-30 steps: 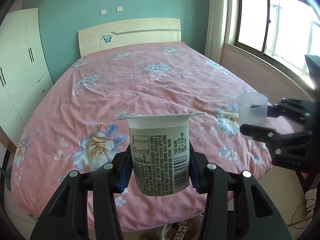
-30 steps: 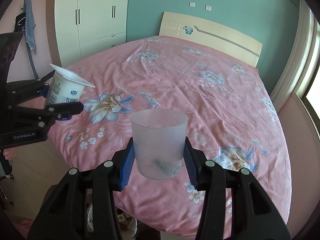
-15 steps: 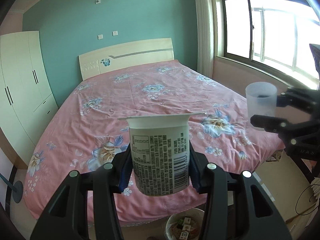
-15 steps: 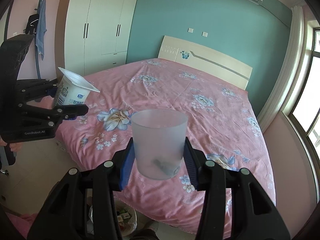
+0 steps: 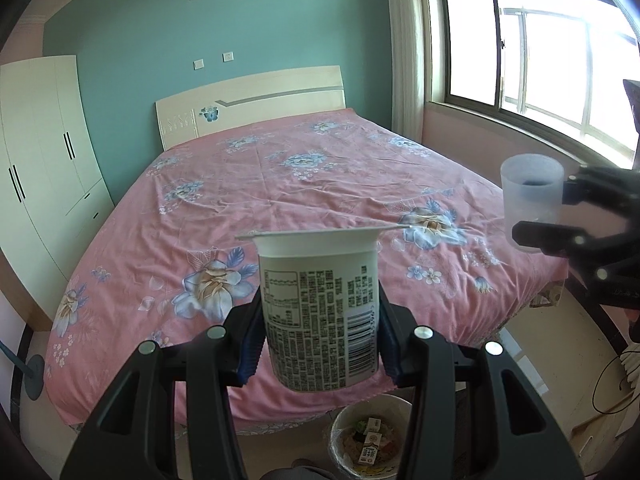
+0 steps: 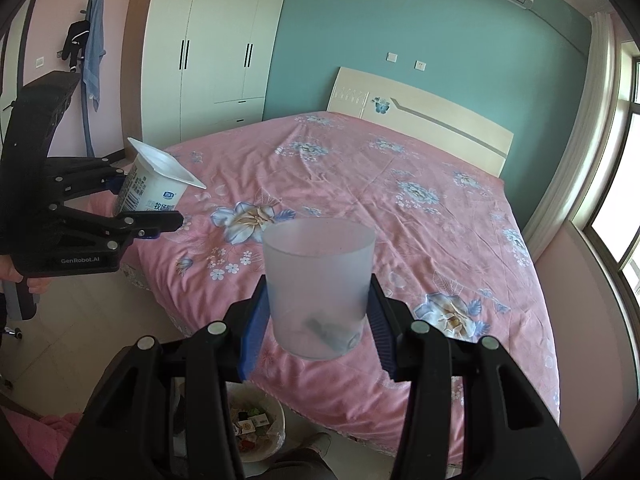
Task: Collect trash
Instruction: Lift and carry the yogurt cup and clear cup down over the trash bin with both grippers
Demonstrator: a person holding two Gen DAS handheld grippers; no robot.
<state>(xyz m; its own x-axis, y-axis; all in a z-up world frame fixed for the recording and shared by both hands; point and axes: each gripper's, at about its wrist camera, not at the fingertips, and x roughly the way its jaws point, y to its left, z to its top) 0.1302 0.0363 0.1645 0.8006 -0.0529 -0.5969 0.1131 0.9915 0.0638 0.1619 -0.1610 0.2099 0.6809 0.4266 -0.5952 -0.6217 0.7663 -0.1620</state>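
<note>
While both are held above the pink bed (image 5: 280, 184), left claw (image 5: 319, 338) clamps a white yogurt cup (image 5: 320, 304), right claw (image 6: 318, 320) clamps a frosted plastic cup (image 6: 319, 288), waste bin (image 5: 370, 436) on floor below.

Bright daylight from window (image 5: 532, 60), upper right of left wrist view; panes blown out w/ glare. Bed (image 5: 280, 208) evenly lit, sharp. Heavy fisheye bending, dark vignette at corners, both views.

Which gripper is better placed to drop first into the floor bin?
Left, marginally. In its own view the white printed yogurt cup in the left gripper hangs almost above the round white trash bin. The right gripper, holding the frosted translucent plastic cup, sits further right of it.
</note>
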